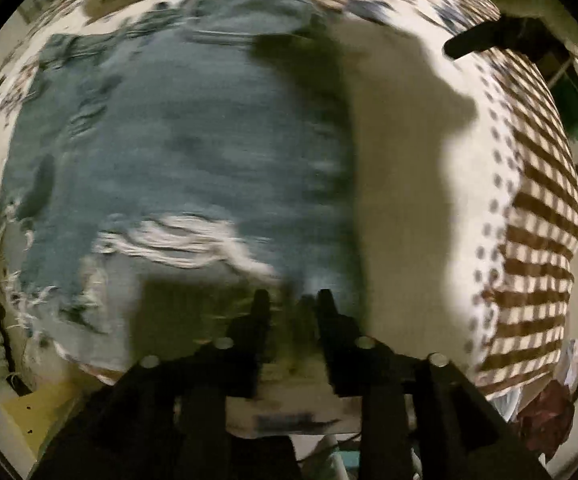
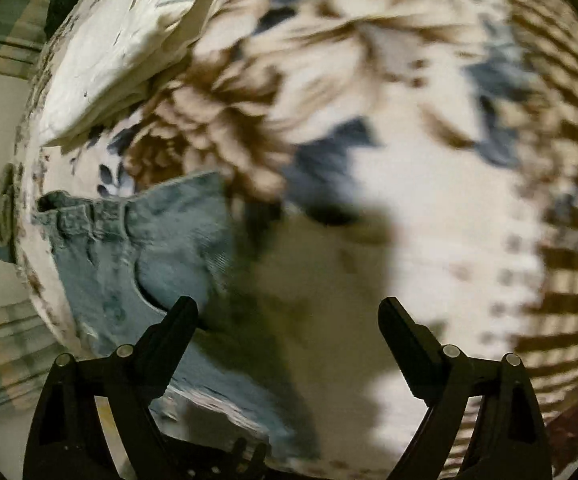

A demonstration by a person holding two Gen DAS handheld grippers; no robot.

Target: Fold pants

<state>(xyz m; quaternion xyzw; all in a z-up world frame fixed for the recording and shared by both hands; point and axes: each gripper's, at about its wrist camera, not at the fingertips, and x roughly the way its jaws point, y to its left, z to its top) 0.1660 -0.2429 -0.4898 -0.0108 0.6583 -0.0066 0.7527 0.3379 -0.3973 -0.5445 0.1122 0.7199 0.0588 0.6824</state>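
The jeans (image 1: 177,152) lie on the bed (image 1: 409,200), looking folded once; more folds are left. My left tool (image 1: 293,300) is nearly pressed together, empty. My right tool (image 2: 289,312) is spread wide.

A home bedroom: floral bedspread (image 2: 329,80) and a pillow (image 2: 129,52).
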